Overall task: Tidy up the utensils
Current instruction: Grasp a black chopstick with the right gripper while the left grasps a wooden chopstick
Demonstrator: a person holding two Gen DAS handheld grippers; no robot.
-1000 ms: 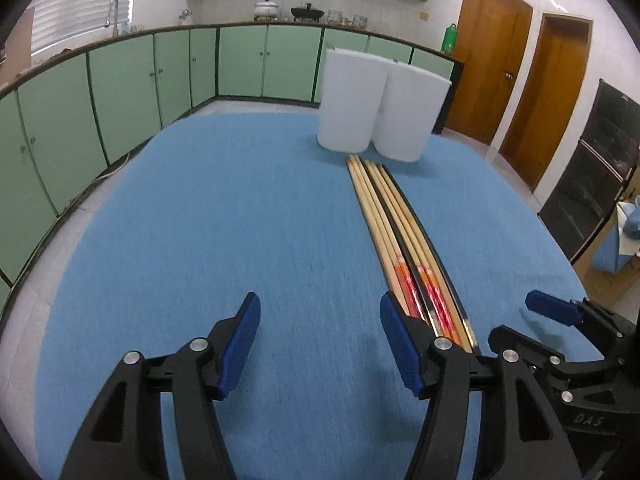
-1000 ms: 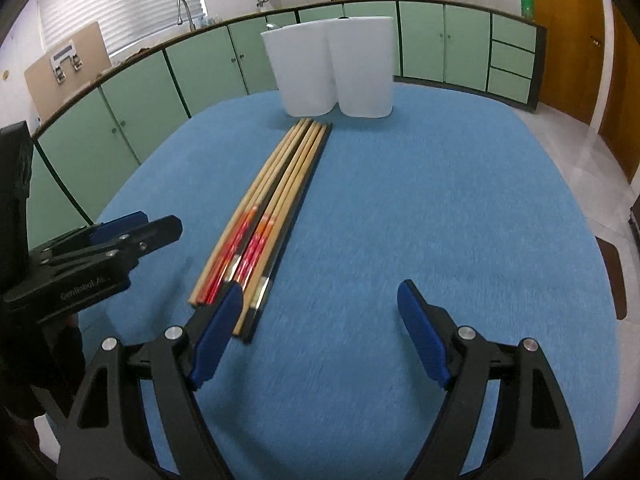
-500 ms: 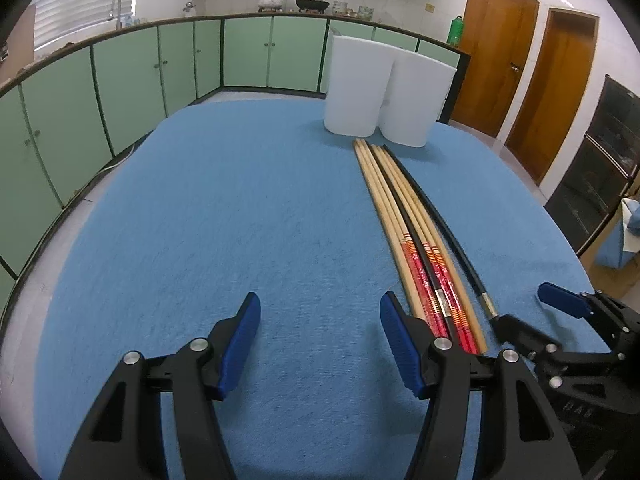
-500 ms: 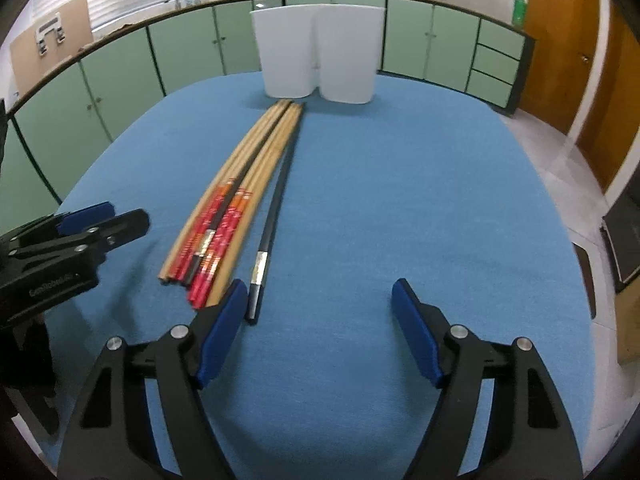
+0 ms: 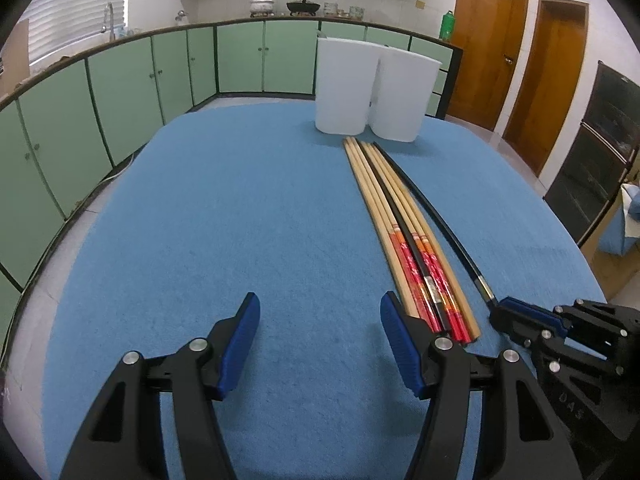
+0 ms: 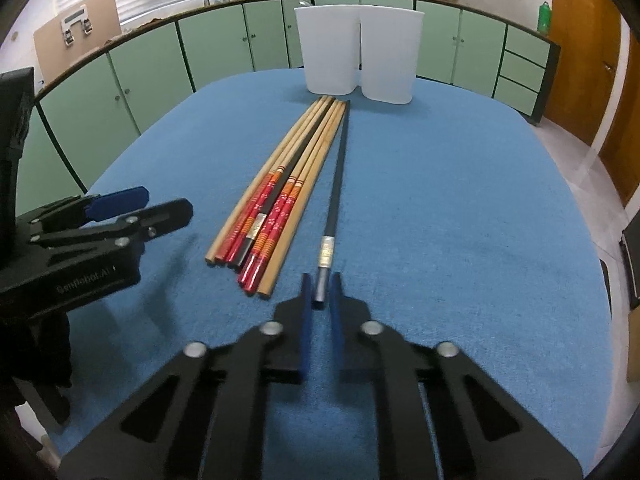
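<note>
Right hand-held gripper [image 6: 320, 298] closed narrow on butt end of black chopstick [image 6: 335, 184], which lies on blue surface [image 6: 460, 208] just right of, and apart from, the bundle. Left hand-held gripper [image 5: 318, 336] spread wide, gripping nothing, low over surface just left of chopstick bundle [image 5: 404, 232]. Farther back: two white containers [image 6: 356, 52] side by side, touching, just beyond chopstick tips.

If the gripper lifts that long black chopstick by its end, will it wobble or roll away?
The black chopstick is long, thin and looks rigid, so it probably won't flop. The right gripper pinches only its near end, so the far tip may droop or swing. It looks smooth and glossy, so it might slip between the pads or roll if dropped.
</note>
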